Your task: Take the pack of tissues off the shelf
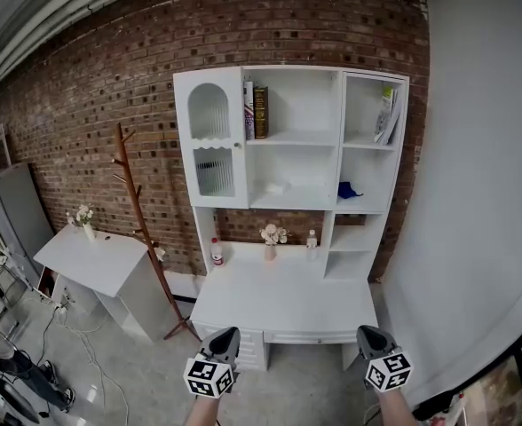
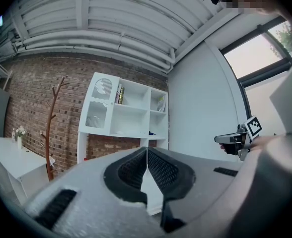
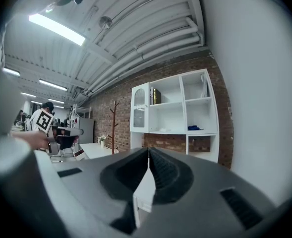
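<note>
The pack of tissues point(image 1: 277, 187) is a small white packet lying on the middle shelf of the white shelf unit point(image 1: 292, 138); it shows faintly in the right gripper view point(image 3: 164, 129). Both grippers hang low in front of the desk, far short of the shelf. My left gripper point(image 1: 228, 333) has its jaws pressed together with nothing between them point(image 2: 146, 155). My right gripper point(image 1: 365, 331) is likewise shut and empty point(image 3: 148, 155). Each gripper shows in the other's view, the right one point(image 2: 228, 139) and the left one point(image 3: 69, 132).
A blue item point(image 1: 348, 190) lies in the right compartment, books point(image 1: 257, 112) stand on the top shelf, and a glass door point(image 1: 211, 140) closes the left side. On the desk top point(image 1: 288, 295) stand a bottle point(image 1: 216, 252), flowers point(image 1: 271, 237) and a small jar point(image 1: 311, 239). A coat stand point(image 1: 141, 211) and a white table point(image 1: 97, 260) are at left.
</note>
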Action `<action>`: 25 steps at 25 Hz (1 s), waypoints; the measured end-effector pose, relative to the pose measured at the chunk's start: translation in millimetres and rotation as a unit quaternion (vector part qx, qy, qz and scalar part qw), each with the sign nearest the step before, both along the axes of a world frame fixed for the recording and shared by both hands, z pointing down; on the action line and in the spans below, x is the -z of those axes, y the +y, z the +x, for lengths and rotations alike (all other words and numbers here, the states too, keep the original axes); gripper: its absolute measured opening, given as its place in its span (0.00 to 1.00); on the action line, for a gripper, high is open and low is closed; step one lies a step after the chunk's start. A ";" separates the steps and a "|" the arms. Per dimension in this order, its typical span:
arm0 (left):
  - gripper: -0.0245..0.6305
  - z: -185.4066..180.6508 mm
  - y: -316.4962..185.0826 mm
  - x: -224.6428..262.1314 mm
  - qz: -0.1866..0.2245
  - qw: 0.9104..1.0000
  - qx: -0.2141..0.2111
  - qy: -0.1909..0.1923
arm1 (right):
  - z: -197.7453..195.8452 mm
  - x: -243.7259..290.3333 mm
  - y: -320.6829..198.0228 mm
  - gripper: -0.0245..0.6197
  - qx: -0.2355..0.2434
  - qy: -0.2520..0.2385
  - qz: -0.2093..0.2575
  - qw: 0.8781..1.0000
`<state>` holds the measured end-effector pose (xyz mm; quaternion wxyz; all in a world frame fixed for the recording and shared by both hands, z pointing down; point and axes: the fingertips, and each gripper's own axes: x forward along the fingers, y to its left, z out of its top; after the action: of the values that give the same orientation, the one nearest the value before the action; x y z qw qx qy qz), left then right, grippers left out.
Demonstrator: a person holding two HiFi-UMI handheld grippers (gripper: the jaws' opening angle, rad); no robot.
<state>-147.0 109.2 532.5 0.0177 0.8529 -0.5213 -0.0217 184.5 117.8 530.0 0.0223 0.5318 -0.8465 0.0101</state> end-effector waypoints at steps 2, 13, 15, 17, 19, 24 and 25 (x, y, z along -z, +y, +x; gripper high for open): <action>0.08 -0.1 0.8 -0.7 0.000 1.000 -0.003 0.001 | 1.0 -0.8 1.2 0.09 -0.006 -0.004 -0.003 1.000; 0.08 -14.7 6.2 -13.8 -0.014 1.000 -0.015 0.006 | -15.3 -8.8 13.2 0.09 -0.017 -0.002 -0.013 1.000; 0.08 -17.9 6.2 -15.2 -0.016 1.000 -0.018 0.007 | -20.3 -10.0 16.0 0.09 -0.019 -0.001 -0.015 1.000; 0.08 -20.8 6.9 -17.0 -0.018 1.000 -0.024 0.008 | -24.9 -12.3 19.4 0.09 -0.023 0.000 -0.018 1.000; 0.08 -24.9 8.3 -19.0 -0.021 0.999 -0.029 0.007 | -29.7 -13.9 22.6 0.09 -0.027 0.000 -0.020 0.999; 0.08 -39.1 11.4 -20.4 -0.021 0.999 -0.034 0.005 | -44.6 -16.0 27.6 0.09 -0.034 -0.003 -0.020 0.999; 0.08 -42.4 12.1 -21.5 -0.022 0.999 -0.035 0.004 | -47.9 -17.2 28.2 0.09 -0.034 -0.004 -0.020 0.999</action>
<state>-189.4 121.3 554.1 0.0393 0.8697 -0.4919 -0.0133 136.6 146.0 547.2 0.0297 0.5598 -0.8275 0.0298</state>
